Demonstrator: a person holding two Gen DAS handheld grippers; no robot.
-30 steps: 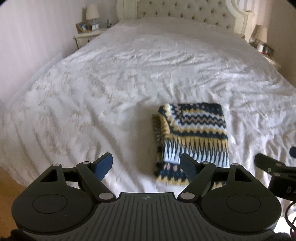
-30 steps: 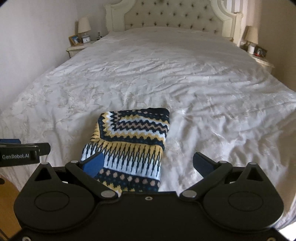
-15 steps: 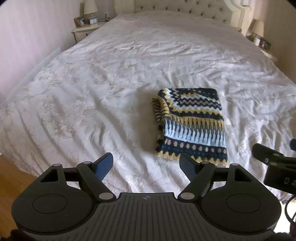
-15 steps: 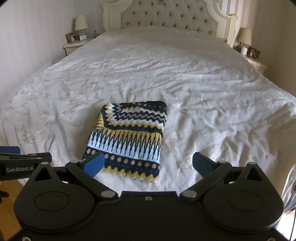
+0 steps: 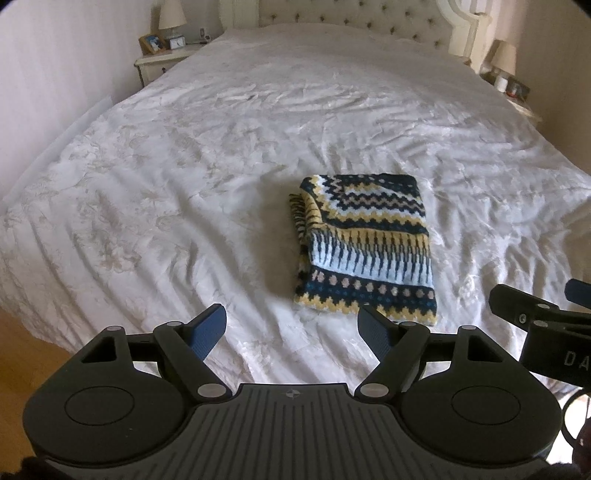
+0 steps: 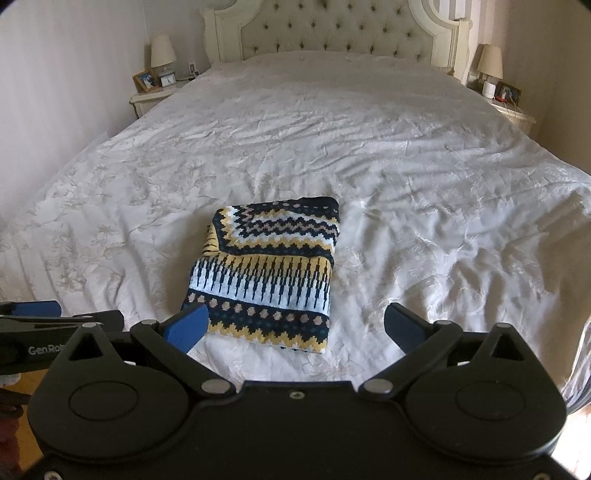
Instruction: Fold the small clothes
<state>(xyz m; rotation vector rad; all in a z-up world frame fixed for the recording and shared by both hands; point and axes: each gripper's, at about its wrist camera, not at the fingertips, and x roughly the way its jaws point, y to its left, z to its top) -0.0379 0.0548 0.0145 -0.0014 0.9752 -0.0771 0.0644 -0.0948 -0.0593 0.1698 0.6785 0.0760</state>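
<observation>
A small knitted garment (image 5: 364,243) with navy, yellow and pale blue zigzag bands lies folded into a neat rectangle on the white bedspread (image 5: 184,177). It also shows in the right wrist view (image 6: 267,275). My left gripper (image 5: 291,326) is open and empty, held back from the garment's near edge, to its left. My right gripper (image 6: 295,325) is open and empty, just short of the garment's near edge. Each gripper shows at the side of the other's view: the right one (image 5: 546,325) and the left one (image 6: 44,325).
The bed fills most of both views, with a tufted headboard (image 6: 336,29) at the far end. Nightstands with lamps stand at the far left (image 6: 151,92) and far right (image 6: 506,103). Wooden floor (image 5: 22,343) shows below the bed's near left edge.
Both grippers have drawn back and up from the folded garment, which now lies farther ahead in both views. The garment itself has not moved.
</observation>
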